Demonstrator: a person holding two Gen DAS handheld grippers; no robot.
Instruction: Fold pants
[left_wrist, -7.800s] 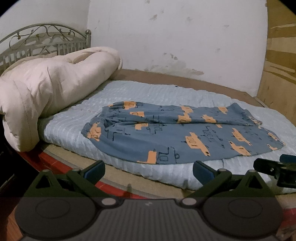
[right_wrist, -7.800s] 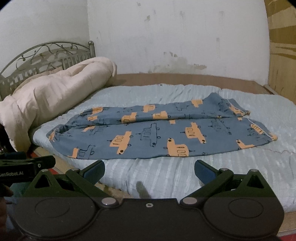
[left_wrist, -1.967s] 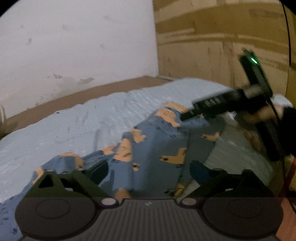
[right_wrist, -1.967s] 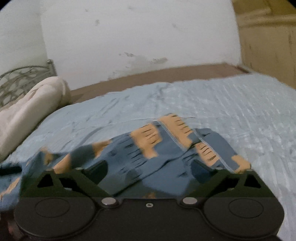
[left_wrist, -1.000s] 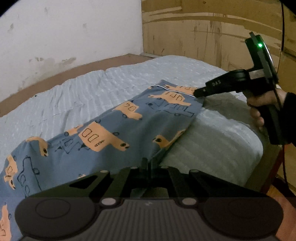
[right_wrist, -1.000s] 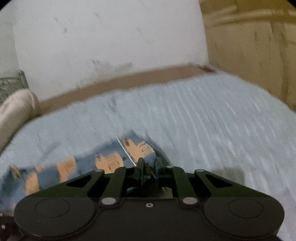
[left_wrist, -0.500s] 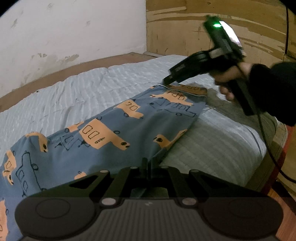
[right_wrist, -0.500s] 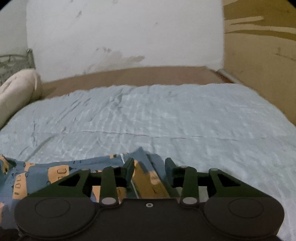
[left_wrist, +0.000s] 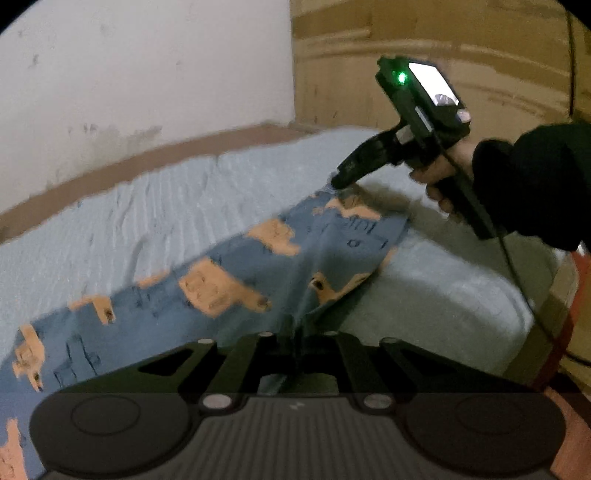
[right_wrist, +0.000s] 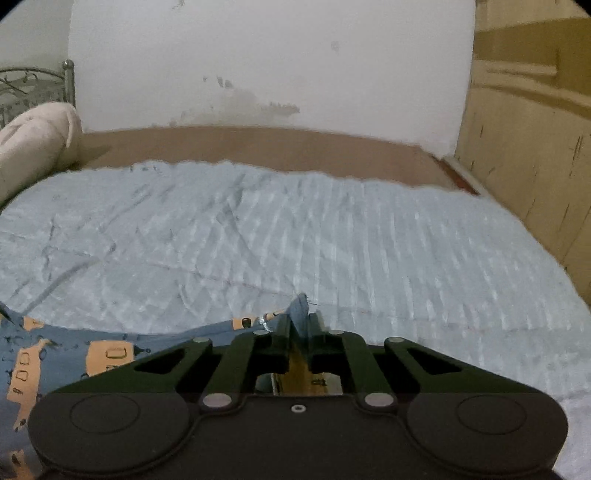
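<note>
Pants (left_wrist: 229, 280): motion-blurred in the left wrist view, prints smeared, cloth cut off at the lower left edge. Left gripper (left_wrist: 295, 341): fingertips buried in the fabric fold. Rolled duvet (right_wrist: 35, 147) and metal headboard (right_wrist: 33, 85): cropped by the upper left edge.

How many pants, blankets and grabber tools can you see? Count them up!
pants: 1
rolled cream blanket: 1
grabber tools: 2, the left gripper and the right gripper
Total: 4
</note>
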